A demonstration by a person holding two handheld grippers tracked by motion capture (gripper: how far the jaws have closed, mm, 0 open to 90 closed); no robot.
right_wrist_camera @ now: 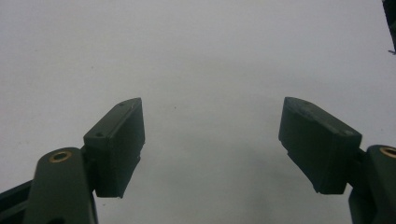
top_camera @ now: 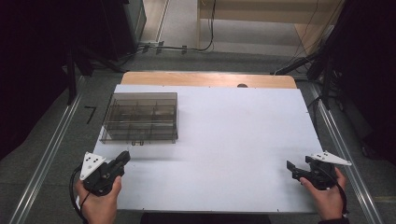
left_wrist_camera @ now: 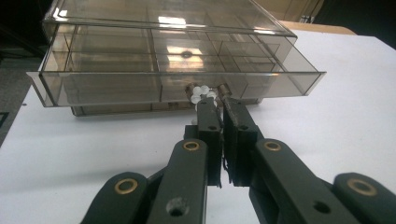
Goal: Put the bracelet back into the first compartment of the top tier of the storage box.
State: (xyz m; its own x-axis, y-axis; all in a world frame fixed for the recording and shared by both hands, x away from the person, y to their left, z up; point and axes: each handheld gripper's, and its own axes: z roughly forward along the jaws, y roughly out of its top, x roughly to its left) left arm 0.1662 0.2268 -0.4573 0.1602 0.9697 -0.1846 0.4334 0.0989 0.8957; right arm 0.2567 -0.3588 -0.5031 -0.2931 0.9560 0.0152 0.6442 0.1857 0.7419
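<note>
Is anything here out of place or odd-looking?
One thing: the smoky clear organizer box has its drawer pulled partway out, jutting past the case toward the left gripper. Small white bits sit at the drawer's front by the shut fingers. Nothing looks spilled or broken.

Bench (top_camera: pixel 224 140) runs forward from person. Compartment box (top_camera: pixel 140 116) sits on bench at far left, near left edge. Box drawer (left_wrist_camera: pixel 173 84) stands out from box front, toward person. Left claw (top_camera: pixel 125 157) at near left of bench, just before box, aimed at drawer front; small handle (left_wrist_camera: pixel 203 93) of drawer just at claw tips. Right claw (top_camera: pixel 299 164) at near right of bench, well apart from box, bare bench before it.
</note>
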